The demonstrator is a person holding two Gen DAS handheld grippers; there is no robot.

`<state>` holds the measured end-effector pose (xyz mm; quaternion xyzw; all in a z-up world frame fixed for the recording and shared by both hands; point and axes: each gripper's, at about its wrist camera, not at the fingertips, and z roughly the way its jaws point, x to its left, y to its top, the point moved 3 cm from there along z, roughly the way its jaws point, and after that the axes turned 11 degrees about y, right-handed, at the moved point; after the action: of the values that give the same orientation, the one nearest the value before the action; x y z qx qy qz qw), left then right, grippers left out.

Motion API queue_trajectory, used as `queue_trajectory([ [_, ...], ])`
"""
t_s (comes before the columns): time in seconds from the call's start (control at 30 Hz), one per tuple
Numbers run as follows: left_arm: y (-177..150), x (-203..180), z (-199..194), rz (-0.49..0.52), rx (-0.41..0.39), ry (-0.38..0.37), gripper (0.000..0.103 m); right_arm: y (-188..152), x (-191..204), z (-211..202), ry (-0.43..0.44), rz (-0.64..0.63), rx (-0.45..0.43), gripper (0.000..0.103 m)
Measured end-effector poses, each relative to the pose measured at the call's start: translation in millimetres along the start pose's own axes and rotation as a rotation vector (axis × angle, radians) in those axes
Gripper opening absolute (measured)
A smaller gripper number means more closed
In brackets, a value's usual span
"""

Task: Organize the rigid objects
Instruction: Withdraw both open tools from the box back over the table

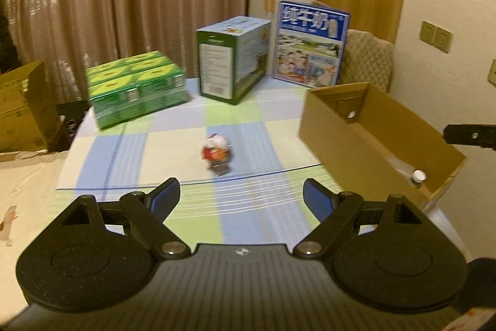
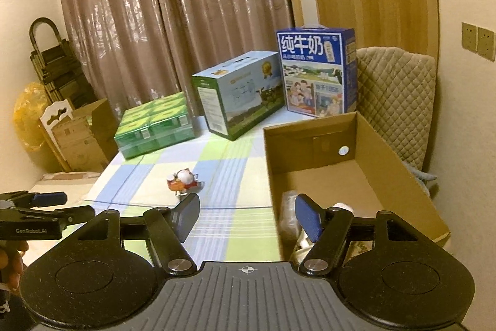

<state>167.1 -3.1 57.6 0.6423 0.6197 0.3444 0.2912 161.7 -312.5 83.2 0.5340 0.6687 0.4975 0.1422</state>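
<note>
A table under a checked blue, green and cream cloth (image 2: 235,225) carries every item recorded here, and positions below are given relative to the open brown cardboard box (image 2: 400,176) on its right side. Behind that box, against the curtain, stands a blue milk carton case (image 2: 316,70) upright; to the left of the case lies a green-and-white carton (image 2: 238,101), and further left again a shrink-wrapped pack of green drink cartons (image 2: 155,126). Inside the cardboard box, at its near end, lie a clear plastic item and a white-capped bottle (image 1: 418,176), partly hidden by the right gripper. The small red-and-white toy figure (image 1: 217,154) stands on the cloth well to the left of the box. The left gripper (image 1: 240,200) is held wide open with nothing between its blue pads, short of the toy. The right gripper (image 2: 245,216) is spread above the box's near-left corner, gripping nothing.
</note>
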Motion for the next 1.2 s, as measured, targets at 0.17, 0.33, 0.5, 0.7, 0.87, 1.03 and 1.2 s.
queue_trajectory([
  [0.17,-11,27,5,-0.026,0.010,0.038,0.083,-9,12,20,0.031,0.000,0.023,0.066],
  [0.33,-17,45,15,-0.043,0.026,0.062,0.083,-16,25,45,0.065,-0.003,0.043,0.066],
  [0.5,-24,53,28,-0.048,0.038,0.077,0.083,-22,31,65,0.088,0.003,0.042,0.066],
  [0.7,-30,56,50,-0.060,0.067,0.076,0.083,-27,32,93,0.097,0.001,0.064,0.066],
  [0.87,-34,57,73,-0.064,0.090,0.074,0.082,-30,29,121,0.101,0.015,0.079,0.066],
  [1.03,-35,57,97,-0.071,0.106,0.058,0.077,-32,24,150,0.106,0.034,0.091,0.066],
  [1.2,-31,57,121,-0.078,0.096,0.051,0.077,-31,23,177,0.107,0.033,0.097,0.066],
])
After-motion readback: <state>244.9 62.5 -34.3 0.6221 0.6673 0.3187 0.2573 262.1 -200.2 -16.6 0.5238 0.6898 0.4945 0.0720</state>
